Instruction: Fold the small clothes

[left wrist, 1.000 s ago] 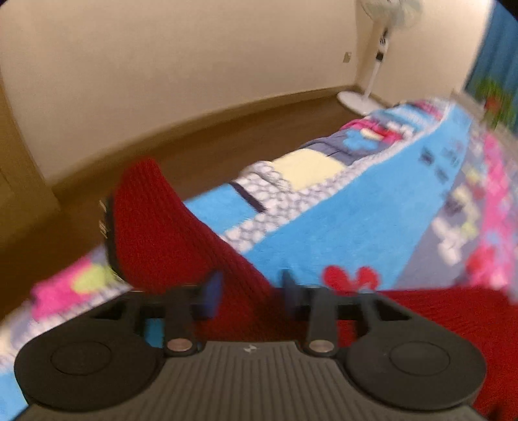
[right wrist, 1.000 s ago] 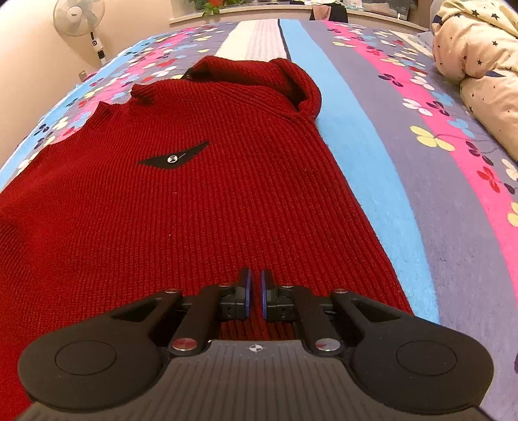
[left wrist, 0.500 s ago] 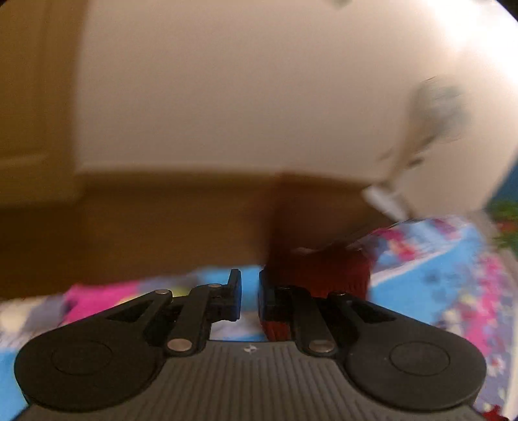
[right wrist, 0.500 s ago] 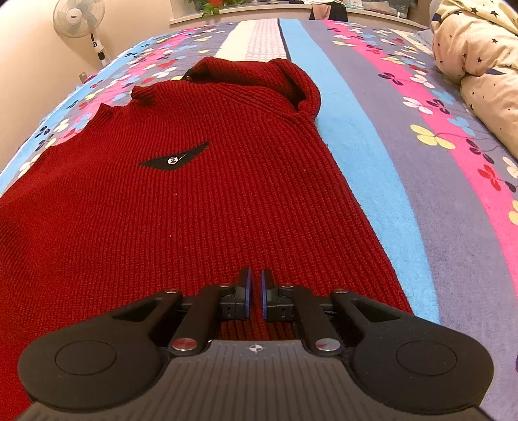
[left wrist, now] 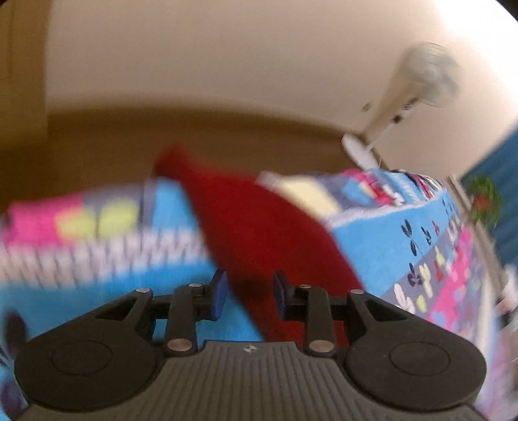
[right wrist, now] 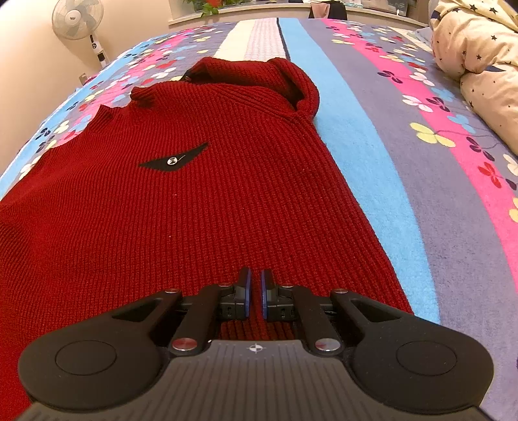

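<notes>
I am working on one red knitted sweater (right wrist: 194, 200), which is lying front-up and mostly flat on the bed (right wrist: 404, 136), its collar pointing toward the far end and its hem nearest the right camera. The right hand-held gripper (right wrist: 254, 293) is clamping a thin fold of the hem between its nearly closed pads, anchoring the garment. The left hand-held gripper (left wrist: 248, 293) is opening its jaws; a red sleeve (left wrist: 259, 233) is running between the pads toward the edge of the bed, but the blur is preventing me from confirming contact, and I am judging the pads as no longer pressing. For this step I am advising the following: keeping the right anchor steady so the body does not drag; seating the left pads squarely on the sleeve before closing; carrying the sleeve across the chest in one low sweep; and laying it flat without bunching the knit. Count of items visible: one sweater, one chest logo patch (right wrist: 174, 160), two hand-held grippers, one standing fan (right wrist: 79, 19), one star-print duvet (right wrist: 476, 48).
</notes>
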